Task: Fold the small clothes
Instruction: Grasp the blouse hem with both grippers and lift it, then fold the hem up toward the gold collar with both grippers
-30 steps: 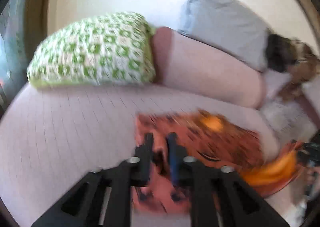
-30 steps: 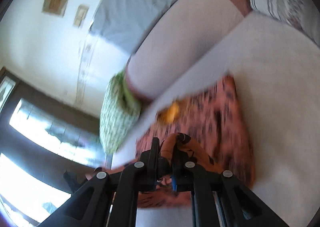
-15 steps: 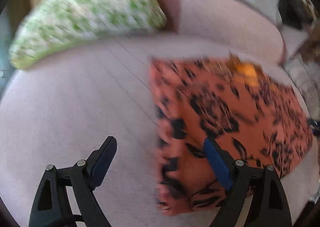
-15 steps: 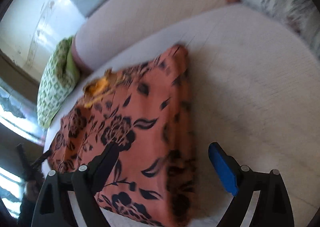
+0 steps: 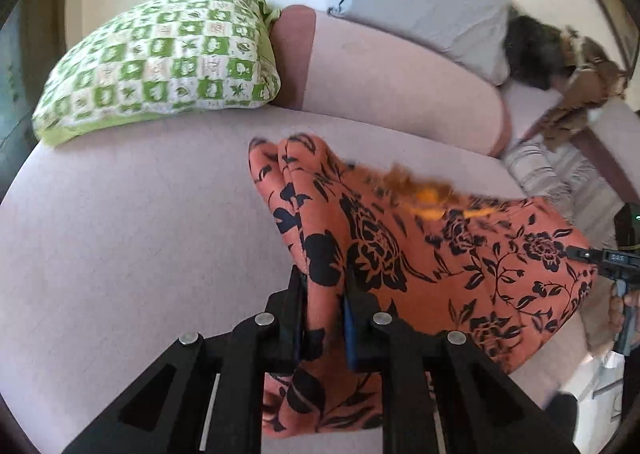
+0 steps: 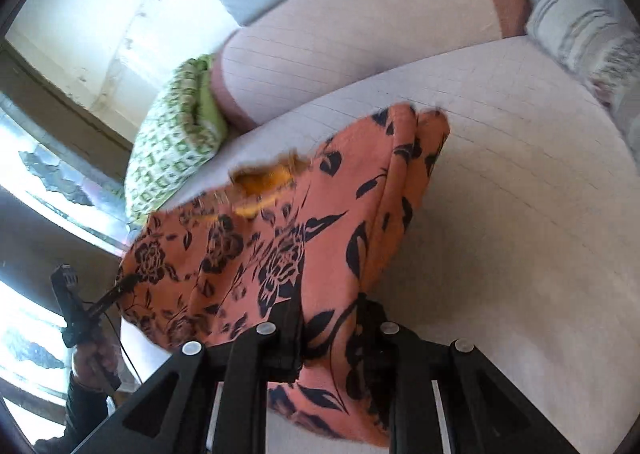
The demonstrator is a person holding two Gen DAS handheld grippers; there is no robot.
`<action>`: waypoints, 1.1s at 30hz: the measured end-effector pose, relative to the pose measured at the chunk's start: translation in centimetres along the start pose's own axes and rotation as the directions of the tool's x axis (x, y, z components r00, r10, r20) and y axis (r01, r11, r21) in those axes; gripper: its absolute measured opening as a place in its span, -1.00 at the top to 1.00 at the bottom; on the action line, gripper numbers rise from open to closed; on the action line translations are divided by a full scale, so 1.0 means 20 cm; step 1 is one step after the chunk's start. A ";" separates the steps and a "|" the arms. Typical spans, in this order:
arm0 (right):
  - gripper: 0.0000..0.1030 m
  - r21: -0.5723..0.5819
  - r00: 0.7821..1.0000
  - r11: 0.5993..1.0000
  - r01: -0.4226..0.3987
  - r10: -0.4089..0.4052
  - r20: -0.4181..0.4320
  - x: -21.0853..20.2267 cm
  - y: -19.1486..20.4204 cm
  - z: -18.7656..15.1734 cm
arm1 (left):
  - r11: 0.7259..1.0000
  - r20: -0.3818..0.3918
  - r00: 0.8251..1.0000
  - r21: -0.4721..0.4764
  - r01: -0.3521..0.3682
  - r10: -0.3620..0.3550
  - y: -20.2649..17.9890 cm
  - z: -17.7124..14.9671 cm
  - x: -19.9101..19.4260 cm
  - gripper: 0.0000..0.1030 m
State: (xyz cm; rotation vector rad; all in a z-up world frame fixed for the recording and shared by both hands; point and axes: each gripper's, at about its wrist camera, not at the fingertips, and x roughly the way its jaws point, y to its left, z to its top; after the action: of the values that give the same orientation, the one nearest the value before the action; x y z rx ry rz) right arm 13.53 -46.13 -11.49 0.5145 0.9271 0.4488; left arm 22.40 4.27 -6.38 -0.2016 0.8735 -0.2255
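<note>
Left gripper (image 5: 324, 294) and right gripper (image 6: 330, 308) both clamped.

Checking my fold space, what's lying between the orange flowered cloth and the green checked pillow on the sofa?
Nothing: in the left wrist view only bare pinkish sofa seat separates the orange floral garment from the green checked pillow.

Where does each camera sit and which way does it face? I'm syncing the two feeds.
Left wrist: on the left hand-held gripper, facing the sofa backrest; its jaws pinch the orange floral garment.
Right wrist: on the right hand-held gripper, facing likewise, pinching it too.
Shared: the garment and green checked pillow.
</note>
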 end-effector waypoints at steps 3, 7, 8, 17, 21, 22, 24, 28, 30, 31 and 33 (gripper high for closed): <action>0.52 0.059 0.999 0.998 0.006 -0.004 -0.032 -0.12 -0.09 -0.31 | 0.996 -0.063 0.998 -0.086 -0.005 0.000 0.05 -0.34 -0.07 0.48; -0.55 0.116 0.979 0.986 0.121 -0.099 -0.180 0.06 -0.32 -0.75 | 0.987 -0.221 0.975 -0.142 -0.074 0.041 0.18 -0.72 0.10 0.16; -0.52 0.101 0.989 0.989 0.112 -0.101 -0.112 0.02 -0.34 -0.80 | 0.990 -0.160 0.986 -0.127 -0.058 0.037 0.18 -0.72 0.05 0.09; -0.52 0.018 0.980 0.987 0.160 -0.161 0.117 -0.14 -0.24 -0.48 | 0.995 0.014 0.995 0.023 -0.096 0.096 0.11 -0.37 0.07 -0.22; -0.52 -0.050 0.978 0.979 0.199 -0.195 0.067 0.03 -0.24 -0.37 | 0.994 -0.020 0.996 0.059 -0.087 0.088 0.09 -0.33 0.21 -0.21; -0.52 -0.062 0.977 0.976 0.211 -0.207 0.056 0.08 -0.21 -0.35 | 0.993 -0.025 0.995 0.072 -0.094 0.096 0.08 -0.32 0.24 -0.21; -0.38 -0.081 0.973 0.970 0.229 -0.228 0.030 0.19 -0.21 -0.35 | 0.994 -0.044 0.995 0.066 -0.092 0.095 0.10 -0.30 0.28 -0.20; 0.22 -0.075 0.973 0.970 0.231 -0.232 -0.006 0.25 -0.23 -0.36 | 0.989 -0.088 0.992 0.121 -0.084 0.095 0.05 -0.27 0.38 0.33; 0.21 -0.070 0.977 0.975 0.212 -0.212 0.000 0.21 -0.22 -0.36 | 0.988 -0.093 0.990 0.123 -0.093 0.104 0.06 -0.29 0.40 0.37; 0.18 -0.066 0.980 0.977 0.201 -0.201 0.014 0.19 -0.22 -0.36 | 0.989 -0.090 0.991 0.118 -0.092 0.103 0.06 -0.29 0.40 0.37; -0.10 -0.063 0.975 0.975 0.215 -0.210 0.074 0.10 -0.22 -0.36 | 0.990 -0.079 0.992 0.110 -0.090 0.099 0.07 -0.29 0.40 0.37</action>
State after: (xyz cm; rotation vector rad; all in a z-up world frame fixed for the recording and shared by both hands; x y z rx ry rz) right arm 9.23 -46.85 -19.00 0.3593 0.8872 0.2677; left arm 23.06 3.00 -16.16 -0.0510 0.9499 -0.1927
